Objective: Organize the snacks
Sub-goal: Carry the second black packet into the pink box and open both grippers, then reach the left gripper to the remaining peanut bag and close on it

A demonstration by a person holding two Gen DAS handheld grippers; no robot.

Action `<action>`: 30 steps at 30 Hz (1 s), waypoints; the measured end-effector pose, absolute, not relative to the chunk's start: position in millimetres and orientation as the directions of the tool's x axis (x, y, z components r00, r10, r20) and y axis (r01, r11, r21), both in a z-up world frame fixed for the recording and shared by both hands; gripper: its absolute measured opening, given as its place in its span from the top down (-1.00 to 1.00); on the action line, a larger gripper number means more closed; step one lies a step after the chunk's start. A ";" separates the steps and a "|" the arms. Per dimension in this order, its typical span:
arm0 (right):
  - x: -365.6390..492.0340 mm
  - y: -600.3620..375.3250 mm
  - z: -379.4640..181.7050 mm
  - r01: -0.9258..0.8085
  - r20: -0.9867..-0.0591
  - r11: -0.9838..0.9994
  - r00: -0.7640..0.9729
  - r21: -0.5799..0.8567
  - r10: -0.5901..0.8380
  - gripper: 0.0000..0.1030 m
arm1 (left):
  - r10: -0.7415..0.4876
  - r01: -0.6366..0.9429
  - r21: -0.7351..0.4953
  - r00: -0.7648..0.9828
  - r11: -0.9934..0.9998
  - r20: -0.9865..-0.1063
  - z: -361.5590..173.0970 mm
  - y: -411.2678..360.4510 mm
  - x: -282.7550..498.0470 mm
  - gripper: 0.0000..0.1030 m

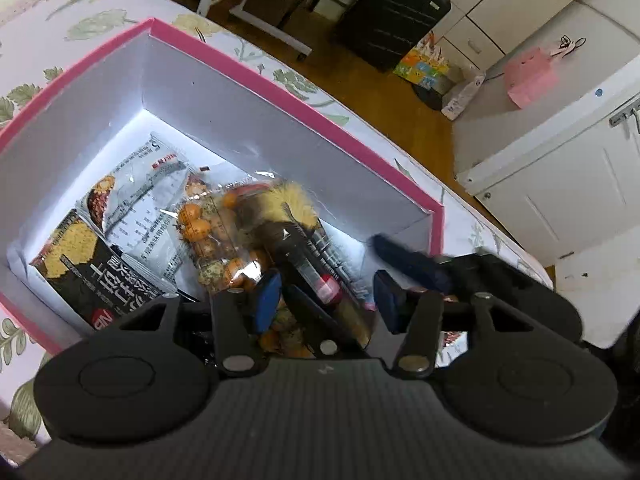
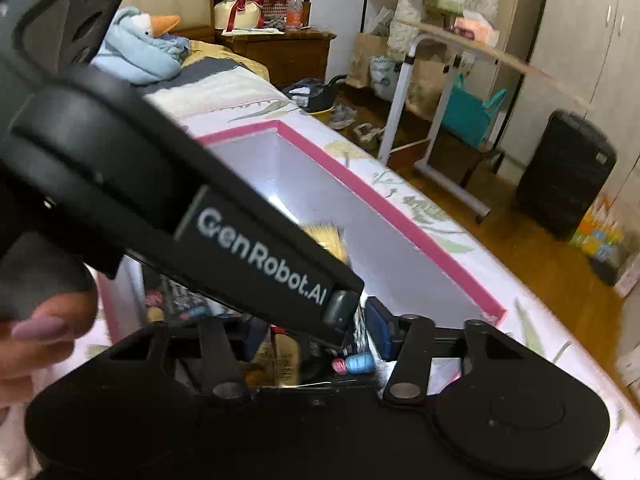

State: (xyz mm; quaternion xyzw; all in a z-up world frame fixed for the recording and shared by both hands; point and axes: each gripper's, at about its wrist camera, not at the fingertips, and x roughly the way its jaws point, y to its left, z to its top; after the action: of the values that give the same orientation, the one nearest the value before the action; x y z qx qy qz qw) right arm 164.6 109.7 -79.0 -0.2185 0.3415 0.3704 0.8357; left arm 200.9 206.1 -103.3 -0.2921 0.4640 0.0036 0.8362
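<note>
Snacks [image 1: 132, 220] lie packed in pink-rimmed box [image 1: 280, 92] on floral bedspread [image 1: 36, 12]; left gripper [image 1: 328, 296] hangs over them, jaws apart, nothing pinched; right gripper [image 2: 316, 340] likewise open above box, partly hidden behind left tool.

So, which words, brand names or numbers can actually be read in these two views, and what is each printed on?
"GenRobot.AI": white lettering on the black body of the other tongs, right wrist view.
"5": corner of the silver snack packet in the pink-rimmed box, printed upside down.
"NB": red badge on the black snack packet, seen inverted.
Large Chinese characters on that black packet: not legible to me.
Small print on the silver packet: too small to read.
</note>
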 end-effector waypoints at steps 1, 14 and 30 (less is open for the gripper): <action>163.0 108.8 -77.6 -0.760 -0.720 0.636 0.515 -0.133 0.465 -0.46 | -0.244 -0.273 -0.464 0.574 0.843 -0.781 -101.6 204.3 198.7 0.00; 114.0 -4.0 -30.1 -0.664 -0.649 0.747 0.556 0.029 0.519 -0.49 | -0.240 -0.115 -0.385 0.612 0.916 -0.753 -50.2 191.1 146.3 -0.03; 168.3 -167.2 -55.8 -0.360 -0.738 0.914 0.564 0.185 0.371 -0.49 | -0.352 0.124 -0.339 0.522 0.933 -0.777 -25.1 56.2 157.4 0.00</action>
State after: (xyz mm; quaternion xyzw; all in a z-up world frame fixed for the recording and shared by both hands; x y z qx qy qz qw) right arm 168.3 -167.2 -55.8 0.0066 0.4185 0.2067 0.8843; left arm 157.4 56.2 -25.1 -0.1215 0.4692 -0.1376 0.8638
